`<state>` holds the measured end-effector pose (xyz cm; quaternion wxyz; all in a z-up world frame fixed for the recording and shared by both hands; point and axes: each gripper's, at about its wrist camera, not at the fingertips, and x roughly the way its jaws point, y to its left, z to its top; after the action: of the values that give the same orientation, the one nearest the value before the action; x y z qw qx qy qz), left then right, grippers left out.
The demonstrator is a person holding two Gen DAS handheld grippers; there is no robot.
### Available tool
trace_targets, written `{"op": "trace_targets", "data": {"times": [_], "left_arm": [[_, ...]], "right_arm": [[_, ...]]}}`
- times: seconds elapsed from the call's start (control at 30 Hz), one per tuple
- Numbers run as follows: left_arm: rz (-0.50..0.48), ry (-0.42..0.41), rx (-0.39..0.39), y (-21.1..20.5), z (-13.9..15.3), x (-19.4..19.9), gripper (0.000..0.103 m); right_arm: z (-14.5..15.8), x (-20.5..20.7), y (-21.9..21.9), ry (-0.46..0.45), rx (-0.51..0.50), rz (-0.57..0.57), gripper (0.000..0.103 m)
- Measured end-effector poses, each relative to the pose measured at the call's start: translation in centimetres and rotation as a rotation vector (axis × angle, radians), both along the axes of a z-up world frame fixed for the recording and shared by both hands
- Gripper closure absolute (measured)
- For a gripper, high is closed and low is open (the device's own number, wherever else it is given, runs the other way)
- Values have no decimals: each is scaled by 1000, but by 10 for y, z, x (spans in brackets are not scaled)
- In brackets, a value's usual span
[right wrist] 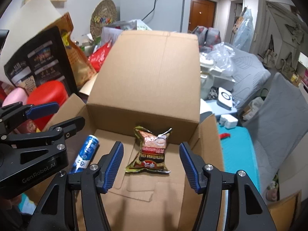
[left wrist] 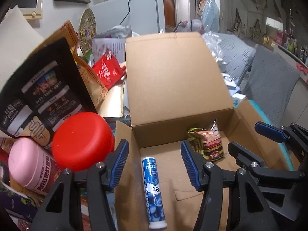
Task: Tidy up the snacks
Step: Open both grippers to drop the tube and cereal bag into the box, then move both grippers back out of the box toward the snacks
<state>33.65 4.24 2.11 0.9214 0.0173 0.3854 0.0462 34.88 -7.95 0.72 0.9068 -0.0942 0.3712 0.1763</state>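
I hold both grippers, left [left wrist: 155, 163] and right [right wrist: 151, 164], released over the box [right wrist: 146, 80]; the tube [left wrist: 154, 190] lies left, the packet [right wrist: 151, 154] right, probably cereal.

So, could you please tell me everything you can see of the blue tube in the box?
The blue tube is a slim cylinder with a blue-and-white printed label and a white cap at its near end. It looks like plastic. It lies flat on the floor of the open cardboard box, near the left wall, apart from the snack packet. Nothing grips it.
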Motion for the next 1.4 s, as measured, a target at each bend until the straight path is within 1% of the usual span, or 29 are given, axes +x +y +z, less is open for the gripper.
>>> {"op": "trace_targets", "data": {"times": [0.37, 0.6, 0.77, 0.87, 0.9, 0.93, 1.0, 1.03, 1.13, 1.23, 1.4], "left_arm": [[-11, -120, 6, -9, 55, -60, 47], [-28, -183, 2, -16, 82, -102, 47], [-42, -227, -3, -21, 98, -133, 47], [-49, -245, -6, -25, 104, -150, 47], [-50, -248, -6, -26, 105, -155, 46], [-49, -254, -6, -28, 106, -162, 35], [-32, -282, 7, -29, 107, -176, 24], [-28, -297, 14, -30, 108, -182, 22], [-39, -310, 4, -32, 108, -200, 22], [-47, -310, 5, -33, 107, -214, 22], [-50, -302, 6, -34, 98, -235, 22]], "right_arm": [[52, -54, -10, -110, 28, -1, 42], [83, -99, -20, -188, 37, -7, 42], [100, -128, -28, -234, 46, -11, 40], [107, -147, -32, -256, 50, -12, 40], [109, -153, -34, -263, 51, -13, 40], [111, -159, -35, -270, 51, -14, 39], [114, -171, -38, -283, 54, -18, 36], [115, -179, -40, -290, 54, -20, 35], [116, -196, -44, -300, 58, -24, 34], [115, -211, -48, -307, 68, -28, 29], [106, -236, -52, -303, 70, -28, 29]]}}
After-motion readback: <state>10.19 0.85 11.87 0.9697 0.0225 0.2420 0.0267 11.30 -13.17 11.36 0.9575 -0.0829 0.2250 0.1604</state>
